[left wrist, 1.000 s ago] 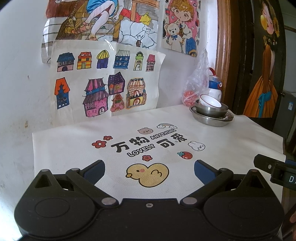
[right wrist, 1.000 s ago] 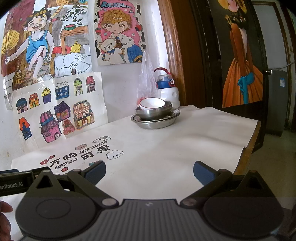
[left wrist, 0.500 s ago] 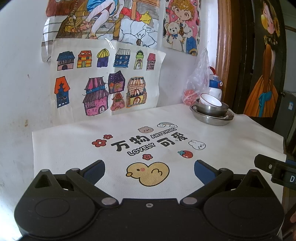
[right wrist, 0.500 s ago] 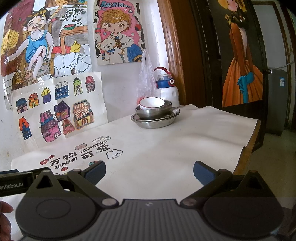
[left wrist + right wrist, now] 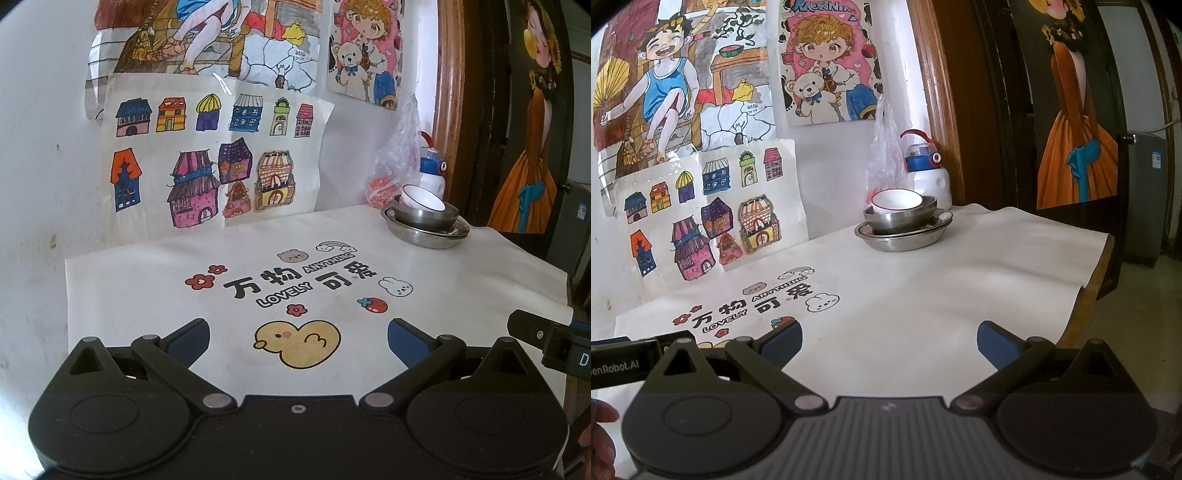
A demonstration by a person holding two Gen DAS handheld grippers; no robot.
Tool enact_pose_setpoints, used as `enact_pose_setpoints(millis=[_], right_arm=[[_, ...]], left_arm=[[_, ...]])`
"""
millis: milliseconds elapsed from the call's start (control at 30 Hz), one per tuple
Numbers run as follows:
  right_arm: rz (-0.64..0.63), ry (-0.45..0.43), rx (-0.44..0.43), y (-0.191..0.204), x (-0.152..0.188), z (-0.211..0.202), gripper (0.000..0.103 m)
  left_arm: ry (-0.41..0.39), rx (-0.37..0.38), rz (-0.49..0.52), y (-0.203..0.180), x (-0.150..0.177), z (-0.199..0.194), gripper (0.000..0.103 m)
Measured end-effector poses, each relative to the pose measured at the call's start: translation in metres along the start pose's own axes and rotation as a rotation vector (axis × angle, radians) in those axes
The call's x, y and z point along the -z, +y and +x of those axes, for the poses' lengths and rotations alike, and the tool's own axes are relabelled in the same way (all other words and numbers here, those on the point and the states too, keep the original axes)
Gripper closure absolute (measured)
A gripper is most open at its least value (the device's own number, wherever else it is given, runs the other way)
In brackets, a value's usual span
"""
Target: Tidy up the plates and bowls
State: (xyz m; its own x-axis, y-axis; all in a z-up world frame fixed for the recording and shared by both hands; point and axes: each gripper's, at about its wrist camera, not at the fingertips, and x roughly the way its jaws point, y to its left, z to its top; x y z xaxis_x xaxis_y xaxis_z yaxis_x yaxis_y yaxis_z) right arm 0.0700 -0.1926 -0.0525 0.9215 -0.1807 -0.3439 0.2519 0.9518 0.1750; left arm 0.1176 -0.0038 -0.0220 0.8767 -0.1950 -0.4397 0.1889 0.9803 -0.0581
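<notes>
Both claws are gaping, holding nothing: the left claw [image 5: 298,334] is hovering over the cloth [image 5: 147,288] near its duck print, the right claw [image 5: 889,338] beside it. The bowl stack [image 5: 903,221] is sitting far right, near the wall. Only the right view is showing the table edge [image 5: 1087,295]; plate count is perhaps two.

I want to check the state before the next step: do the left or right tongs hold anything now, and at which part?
Nothing is held. The left tongs and right tongs are both open above the tablecloth, far from the stacked bowls.
</notes>
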Motion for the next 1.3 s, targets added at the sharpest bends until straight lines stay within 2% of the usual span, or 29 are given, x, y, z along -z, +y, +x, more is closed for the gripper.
enact_pose_setpoints(millis=[1300], right_arm=[[-0.004,0.006,-0.003,0.0013,0.0032,0.0008,0.000]], left_arm=[[0.021,0.018,-0.018,-0.0011,-0.0023,-0.0011,0.001]])
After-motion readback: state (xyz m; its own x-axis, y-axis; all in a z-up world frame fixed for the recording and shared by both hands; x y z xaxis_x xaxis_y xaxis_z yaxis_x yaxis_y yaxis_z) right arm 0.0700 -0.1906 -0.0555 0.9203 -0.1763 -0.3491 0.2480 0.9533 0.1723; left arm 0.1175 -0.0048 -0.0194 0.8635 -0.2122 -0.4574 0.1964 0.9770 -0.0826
